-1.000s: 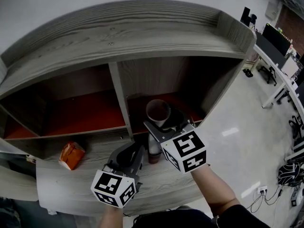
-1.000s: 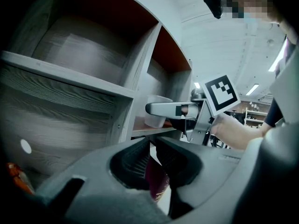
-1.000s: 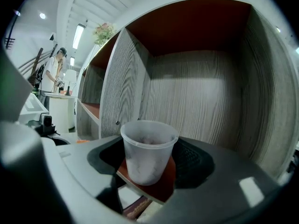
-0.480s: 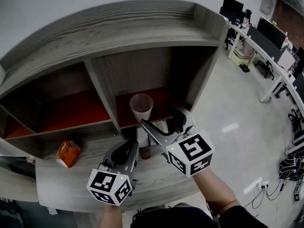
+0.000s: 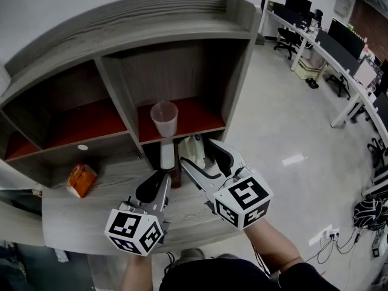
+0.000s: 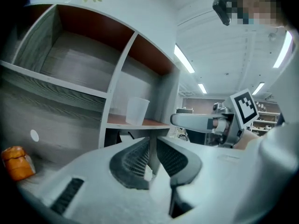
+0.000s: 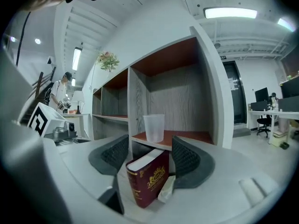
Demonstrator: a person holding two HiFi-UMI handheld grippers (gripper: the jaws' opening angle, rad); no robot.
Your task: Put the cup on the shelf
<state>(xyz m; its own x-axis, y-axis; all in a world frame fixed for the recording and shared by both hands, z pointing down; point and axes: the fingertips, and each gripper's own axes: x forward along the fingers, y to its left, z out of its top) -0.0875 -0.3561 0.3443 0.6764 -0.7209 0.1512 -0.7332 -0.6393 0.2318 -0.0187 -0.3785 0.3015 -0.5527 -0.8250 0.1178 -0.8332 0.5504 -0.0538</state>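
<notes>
The cup (image 5: pixel 164 118) stood upright on the red board of the shelf (image 5: pixel 203 109), in the right-hand compartment, near its front edge and close to the divider, with neither claw touching it. It looked like a thin, translucent plastic tumbler, empty as far as could be seen, so it was probably very light, easy to tip and likely to buckle under a hard squeeze; its smooth tapered wall would probably slip upward out of a loose pinch. If it needed moving again, the safest hold seemed to be across the wall a little below the rim, where the rim stiffens it, with gentle pressure. The right gripper (image 5: pixel 201 156) hung in front of the shelf and below the cup, its jaws wide and closing on nothing; a red book (image 7: pixel 147 176) on the desk (image 5: pixel 91 217) showed in the gap, untouched by the pads. The left gripper (image 5: pixel 159 187) rested lower, its jaws nearly together and empty.
</notes>
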